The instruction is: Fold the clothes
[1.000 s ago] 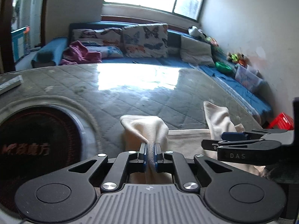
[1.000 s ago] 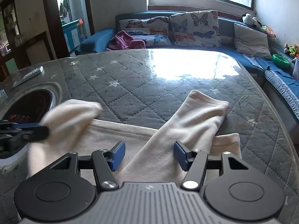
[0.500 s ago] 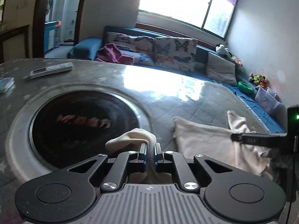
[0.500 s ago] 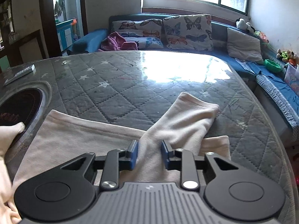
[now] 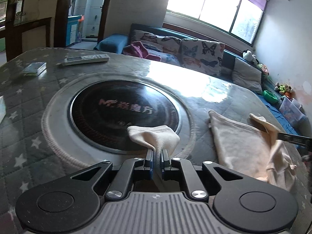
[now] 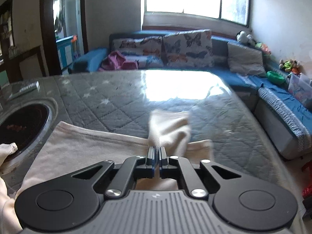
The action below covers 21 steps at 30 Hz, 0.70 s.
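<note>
Left claw (image 5: 156, 156) clamped on one cream sleeve (image 5: 156, 136), lifted over the dark round plate (image 5: 124, 113); right claw (image 6: 157, 154), jaws just closed, pinching the other sleeve (image 6: 169, 130); garment (image 6: 87, 146) spread on the quilted desk (image 6: 126, 97), near edge.

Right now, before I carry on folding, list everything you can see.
cream garment: 1, spread on the table, both sleeves pinched
quilted table cover: 1, grey with stars
round cooktop: 1, black, set in the table, left of the garment
remote: 1, white, far left of the table
small box: 1, near the remote
sofa: 1, blue, behind the table
butterfly cushions: several, on the sofa
pink cloth: 1, on the sofa
left claw: shut on a sleeve
right claw: shut on the other sleeve
</note>
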Each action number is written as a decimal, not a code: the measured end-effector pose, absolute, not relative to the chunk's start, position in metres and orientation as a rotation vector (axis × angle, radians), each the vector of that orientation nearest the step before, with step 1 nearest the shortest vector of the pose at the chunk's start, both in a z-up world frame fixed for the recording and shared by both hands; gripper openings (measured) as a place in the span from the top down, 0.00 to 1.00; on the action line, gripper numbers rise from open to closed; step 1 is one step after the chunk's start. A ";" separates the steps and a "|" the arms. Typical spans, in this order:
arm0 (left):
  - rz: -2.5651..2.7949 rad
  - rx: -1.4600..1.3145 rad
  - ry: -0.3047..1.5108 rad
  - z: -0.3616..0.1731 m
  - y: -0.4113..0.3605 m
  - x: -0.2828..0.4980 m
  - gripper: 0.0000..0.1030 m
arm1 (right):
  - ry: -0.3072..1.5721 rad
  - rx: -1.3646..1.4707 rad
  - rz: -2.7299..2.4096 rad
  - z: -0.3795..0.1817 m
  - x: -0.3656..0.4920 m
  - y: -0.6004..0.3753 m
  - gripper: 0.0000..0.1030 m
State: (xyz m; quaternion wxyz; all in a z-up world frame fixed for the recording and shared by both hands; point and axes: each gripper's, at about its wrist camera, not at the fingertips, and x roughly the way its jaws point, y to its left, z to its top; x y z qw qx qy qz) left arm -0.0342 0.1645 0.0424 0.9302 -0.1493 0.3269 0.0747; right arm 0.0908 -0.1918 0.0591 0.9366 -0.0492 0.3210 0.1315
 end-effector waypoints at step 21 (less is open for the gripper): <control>0.196 -0.319 0.720 0.033 0.177 -0.062 0.88 | 0.614 0.029 0.253 0.067 0.015 -0.254 0.36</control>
